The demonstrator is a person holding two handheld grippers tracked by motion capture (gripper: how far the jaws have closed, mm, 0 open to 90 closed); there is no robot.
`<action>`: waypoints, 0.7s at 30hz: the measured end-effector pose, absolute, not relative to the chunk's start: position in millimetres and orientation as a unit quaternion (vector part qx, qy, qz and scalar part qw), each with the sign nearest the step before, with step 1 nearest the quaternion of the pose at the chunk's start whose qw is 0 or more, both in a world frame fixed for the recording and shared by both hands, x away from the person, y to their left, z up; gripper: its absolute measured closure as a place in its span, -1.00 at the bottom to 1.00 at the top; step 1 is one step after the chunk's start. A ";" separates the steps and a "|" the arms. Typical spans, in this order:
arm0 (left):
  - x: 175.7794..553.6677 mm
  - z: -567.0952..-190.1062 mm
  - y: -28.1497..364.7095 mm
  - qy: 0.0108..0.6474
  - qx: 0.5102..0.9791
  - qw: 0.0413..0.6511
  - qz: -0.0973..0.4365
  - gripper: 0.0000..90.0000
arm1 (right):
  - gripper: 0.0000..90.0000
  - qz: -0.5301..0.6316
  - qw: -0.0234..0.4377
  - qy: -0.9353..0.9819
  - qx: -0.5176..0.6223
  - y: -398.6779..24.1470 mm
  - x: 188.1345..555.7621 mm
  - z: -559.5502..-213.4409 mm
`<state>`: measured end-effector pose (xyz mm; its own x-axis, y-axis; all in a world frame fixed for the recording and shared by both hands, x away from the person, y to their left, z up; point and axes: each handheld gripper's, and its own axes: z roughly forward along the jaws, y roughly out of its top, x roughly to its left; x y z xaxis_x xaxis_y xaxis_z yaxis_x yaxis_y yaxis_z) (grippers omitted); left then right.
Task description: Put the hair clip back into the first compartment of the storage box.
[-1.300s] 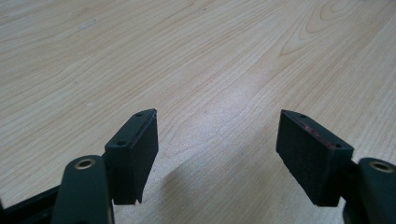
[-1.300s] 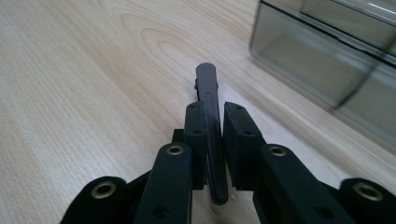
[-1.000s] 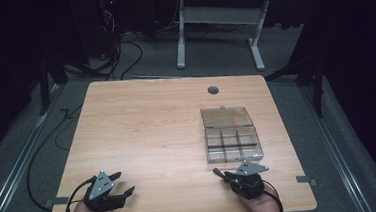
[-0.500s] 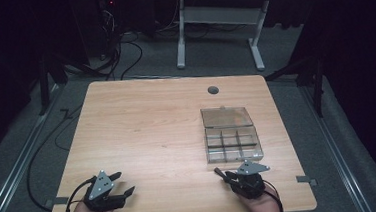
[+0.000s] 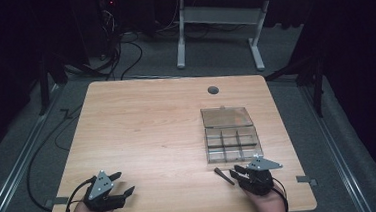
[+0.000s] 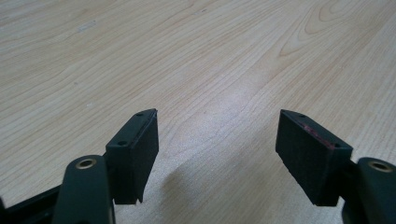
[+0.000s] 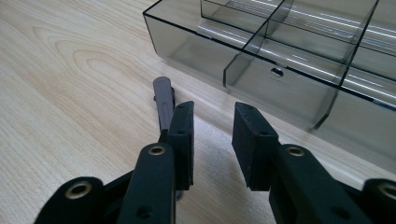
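A light wood-grain table (image 5: 148, 139) is seen from above, with rounded corners and a pale maple-type laminate. Near the far edge, at about 1 o'clock from the middle, a small round grey cable grommet (image 5: 213, 90) is set into the top. Over at 3 o'clock a clear smoky plastic compartment box (image 5: 231, 145) is laid flat on the wood, its hinged lid (image 5: 226, 117) folded open toward 12 o'clock so it rests on the tabletop too. Just off the box's near left corner, around 5 o'clock, a short dark grey peg-like stick (image 5: 224, 176) is lying on the surface, close to the box but not touching it.
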<state>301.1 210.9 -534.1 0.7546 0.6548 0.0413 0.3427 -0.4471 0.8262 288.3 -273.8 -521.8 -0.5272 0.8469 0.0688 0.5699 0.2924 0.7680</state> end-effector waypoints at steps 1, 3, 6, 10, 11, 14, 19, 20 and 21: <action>301.1 -534.0 211.5 0.300 0.831 0.433 0.180 -0.32 | 0.52 0.381 0.182 0.785 0.454 -272.4 288.2 -521.4; 301.2 -533.9 211.8 0.300 0.831 0.433 0.180 -0.32 | 0.49 0.377 0.186 0.785 0.455 -271.4 288.0 -521.5; 301.2 -533.9 212.1 0.301 0.830 0.435 0.178 -0.32 | 0.47 0.363 0.200 0.787 0.457 -270.6 285.9 -521.9; 301.0 -533.9 212.0 0.296 0.831 0.436 0.176 -0.32 | 0.45 0.350 0.180 0.793 0.465 -274.6 287.4 -517.6; 300.9 -533.9 211.7 0.295 0.832 0.436 0.177 -0.32 | 0.45 0.350 0.180 0.793 0.465 -274.6 287.4 -517.6; 300.1 -533.9 211.5 0.292 0.831 0.437 0.181 -0.31 | 0.44 0.341 0.177 0.797 0.466 -273.8 288.0 -514.1; 299.5 -533.8 211.3 0.290 0.832 0.436 0.182 -0.31 | 0.43 0.326 0.152 0.801 0.478 -274.7 293.2 -509.4; 299.4 -533.7 211.2 0.289 0.832 0.436 0.183 -0.31 | 0.43 0.322 0.147 0.803 0.480 -274.8 294.0 -508.7; 299.3 -533.8 211.2 0.289 0.832 0.436 0.183 -0.31 | 0.42 0.318 0.143 0.804 0.482 -275.1 295.2 -508.2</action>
<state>299.3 211.2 -533.8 0.7662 0.6405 0.0516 0.3218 -0.4520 0.8320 295.2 -275.1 -508.2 -0.4942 0.8660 0.0766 0.6837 0.3327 0.6495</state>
